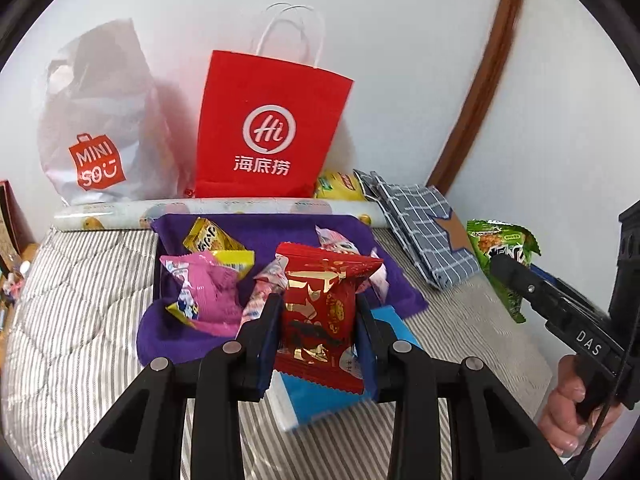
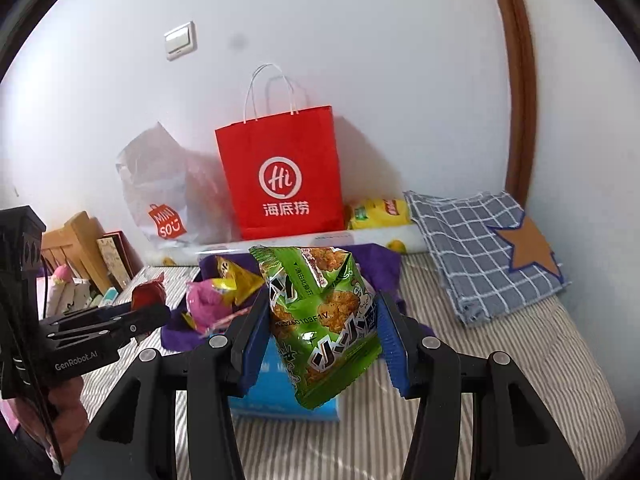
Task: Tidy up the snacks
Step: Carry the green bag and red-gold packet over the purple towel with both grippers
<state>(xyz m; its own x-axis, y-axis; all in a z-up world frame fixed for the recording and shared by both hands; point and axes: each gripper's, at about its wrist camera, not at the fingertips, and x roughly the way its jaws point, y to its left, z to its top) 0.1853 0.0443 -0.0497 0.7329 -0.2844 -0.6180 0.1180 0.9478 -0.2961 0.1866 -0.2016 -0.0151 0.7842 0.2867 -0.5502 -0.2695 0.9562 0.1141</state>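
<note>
My left gripper is shut on a red and gold snack packet, held upright above the bed. My right gripper is shut on a green snack bag, also lifted clear. That green snack bag shows at the right of the left wrist view, and the red packet at the left of the right wrist view. Behind lies a purple cloth over a dark tray, with pink packets and yellow packets on it. A blue packet lies flat below the held snacks.
A red paper bag and a white plastic shopping bag stand against the wall. A rolled printed sheet, a yellow chip bag and a folded checked cloth lie near them. The bed has a striped cover.
</note>
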